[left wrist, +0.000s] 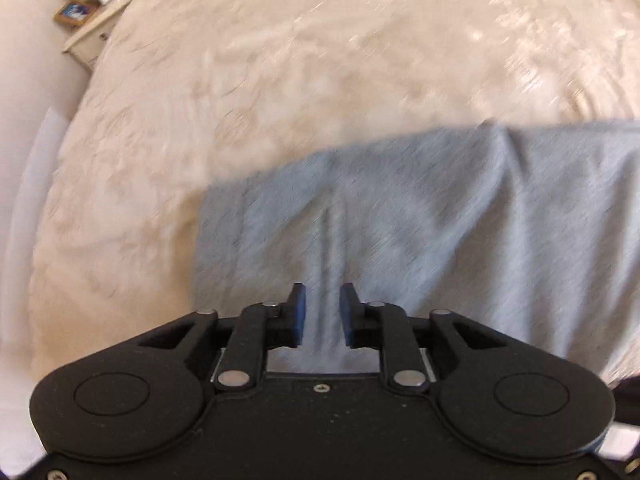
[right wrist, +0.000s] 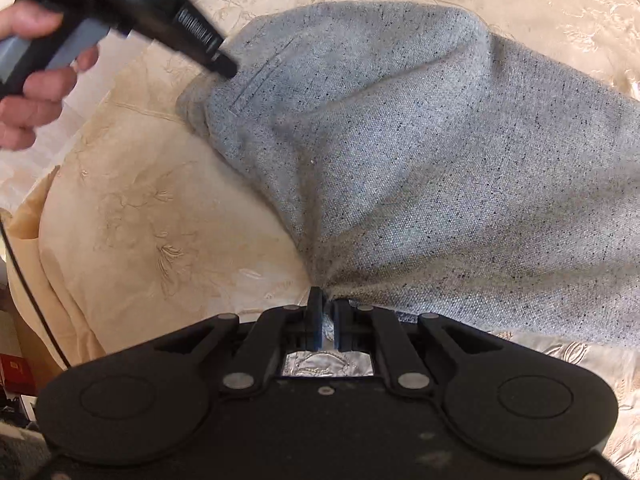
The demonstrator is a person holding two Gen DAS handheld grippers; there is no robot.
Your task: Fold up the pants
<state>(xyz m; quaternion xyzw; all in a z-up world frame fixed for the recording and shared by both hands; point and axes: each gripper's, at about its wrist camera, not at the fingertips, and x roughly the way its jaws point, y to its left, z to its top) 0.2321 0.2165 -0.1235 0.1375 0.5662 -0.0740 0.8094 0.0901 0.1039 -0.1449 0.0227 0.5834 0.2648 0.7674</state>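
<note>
Cream embroidered bedspread (left wrist: 280,60) under grey pants (right wrist: 420,160), barely folded so far; right hand-held gripper (right wrist: 325,318) pinches their near edge, left hand-held gripper (left wrist: 322,312) hangs slightly open above them

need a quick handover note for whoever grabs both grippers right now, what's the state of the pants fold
Right gripper: shut on a bunched edge of the grey pants, cloth pulled taut toward the fingers.
Left gripper: open, pointing down over the pants, a raised crease running between its fingers, nothing gripped. In the right wrist view its tip sits at the far corner of the pants by the pocket seam.
Pants lie on the cream embroidered bedspread, rumpled. The left wrist view is blurred.
Done: one edge gripped. No finished fold shows.
Left: probably grip with the left, then carry the fold over and smooth it.
</note>
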